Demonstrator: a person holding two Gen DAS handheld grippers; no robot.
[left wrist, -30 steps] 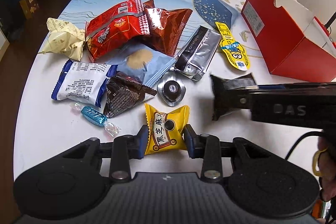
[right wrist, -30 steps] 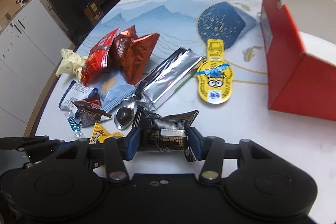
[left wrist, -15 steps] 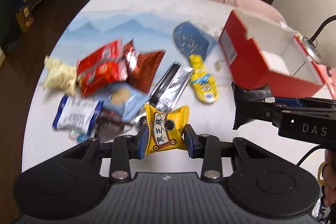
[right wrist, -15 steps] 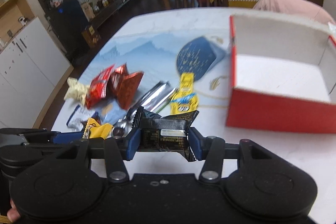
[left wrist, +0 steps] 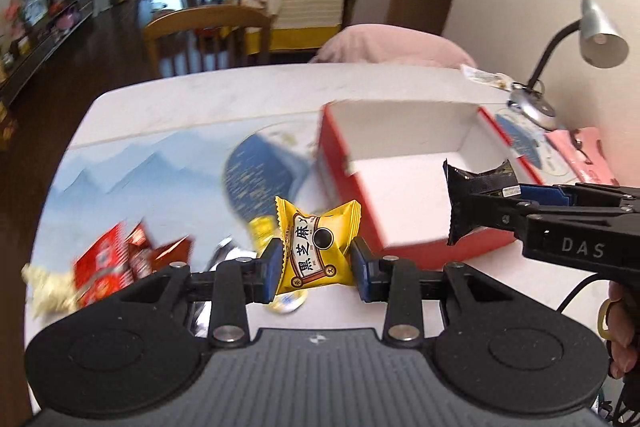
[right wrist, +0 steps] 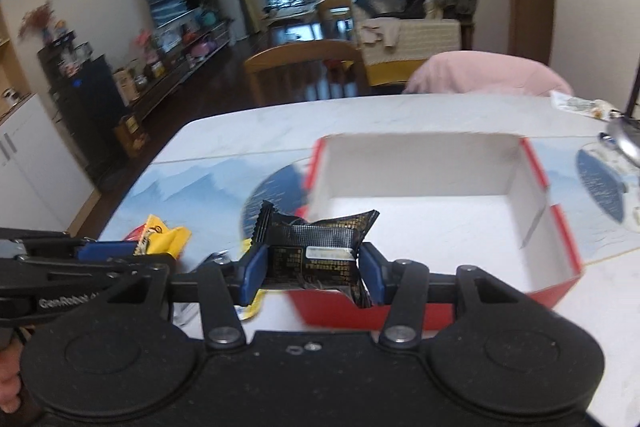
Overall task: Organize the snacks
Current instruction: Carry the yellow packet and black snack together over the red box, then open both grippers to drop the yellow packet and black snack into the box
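Pinching a yellow snack packet [left wrist: 316, 253] between its blue pads, the left gripper [left wrist: 316, 267] is partly closed and holds it clear of the table [left wrist: 168, 115]. The right gripper [right wrist: 312, 267], likewise partly closed, clamps a black snack packet [right wrist: 314, 247]. The open red box [right wrist: 440, 179] with its white inside lies just ahead of both grippers, slightly right of the left one. Blurred red packets [left wrist: 116, 263] lie on the table left of the left gripper.

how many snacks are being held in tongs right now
2: a yellow snack packet in the left tongs, and a black snack packet in the right tongs. Other snacks lie on the table.
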